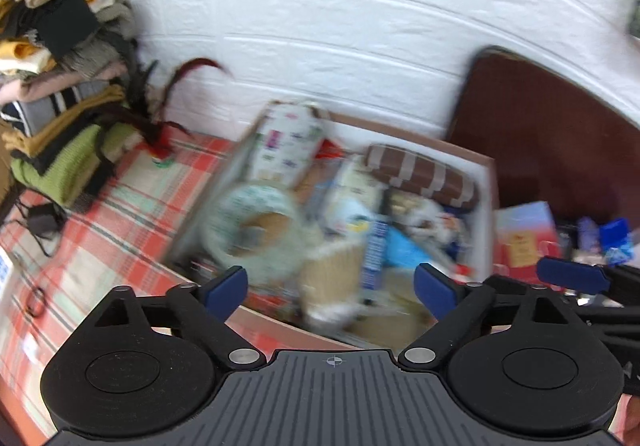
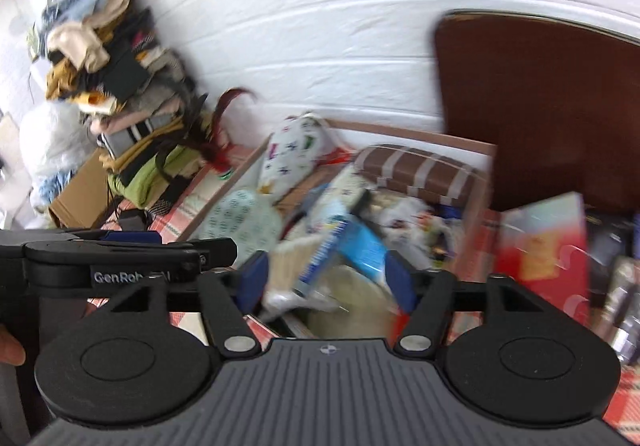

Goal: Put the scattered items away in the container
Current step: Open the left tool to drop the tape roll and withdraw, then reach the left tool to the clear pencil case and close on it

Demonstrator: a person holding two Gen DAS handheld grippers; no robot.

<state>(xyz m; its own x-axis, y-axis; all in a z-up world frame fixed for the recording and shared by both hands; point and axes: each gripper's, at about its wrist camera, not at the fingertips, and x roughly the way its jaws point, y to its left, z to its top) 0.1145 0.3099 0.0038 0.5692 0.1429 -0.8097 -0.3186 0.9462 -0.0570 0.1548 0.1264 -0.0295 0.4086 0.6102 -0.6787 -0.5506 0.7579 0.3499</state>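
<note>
Left wrist view: left gripper (image 1: 330, 282) and right gripper (image 2: 326, 278), jaws spread (empty), above crammed box (image 1: 486, 181) rim.

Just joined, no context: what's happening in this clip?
A person holds two grippers over a cardboard box on a plaid cloth. The left gripper and right gripper are both open and hold nothing. The box is already full: tape roll, striped case, patterned pouch. A red box sits outside it. The frames are blurred.
</note>
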